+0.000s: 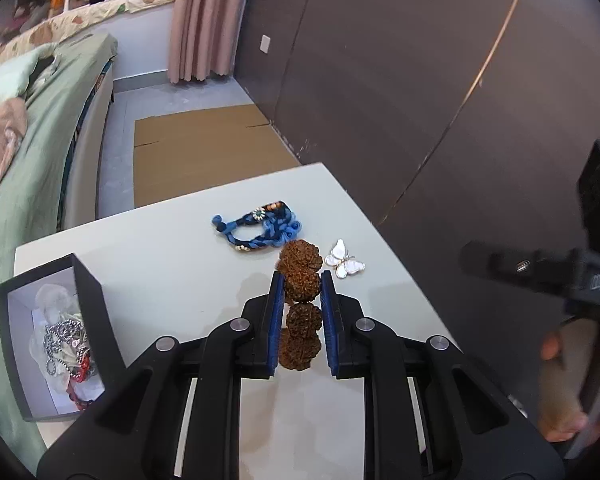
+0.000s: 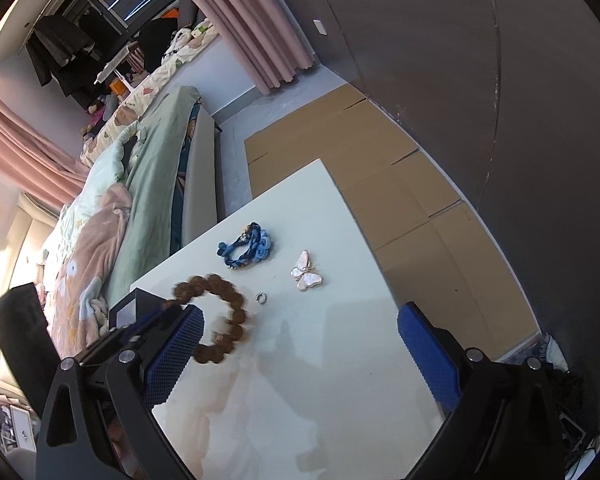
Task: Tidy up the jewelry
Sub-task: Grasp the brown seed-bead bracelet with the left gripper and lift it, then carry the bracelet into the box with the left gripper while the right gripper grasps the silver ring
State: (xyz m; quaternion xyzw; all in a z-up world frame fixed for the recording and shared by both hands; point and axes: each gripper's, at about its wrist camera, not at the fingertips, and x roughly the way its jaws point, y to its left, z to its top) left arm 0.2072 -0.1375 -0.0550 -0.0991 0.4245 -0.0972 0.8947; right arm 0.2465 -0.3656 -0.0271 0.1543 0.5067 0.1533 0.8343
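Observation:
My left gripper [image 1: 302, 280] is shut on a bracelet of big knobbly brown beads [image 1: 300, 254], whose beads line up between the blue pads. In the right wrist view this bracelet [image 2: 236, 312] hangs blurred as a ring above the white table [image 2: 300, 380]. A blue braided bracelet [image 1: 260, 228] [image 2: 246, 248] and a white butterfly brooch [image 1: 345, 259] [image 2: 307, 271] lie on the table, with a small silver ring [image 2: 261, 298] nearby. My right gripper [image 2: 302, 314] stands open and empty over the table. A black box [image 1: 88, 280] at the left holds chains and other jewelry.
The table's far edge [image 1: 228, 184] drops to a floor with flat cardboard [image 1: 204, 148]. A bed with green covers [image 1: 32, 152] runs along the left. A dark wardrobe wall [image 1: 420, 80] stands to the right. A hand [image 1: 560, 360] shows at the right edge.

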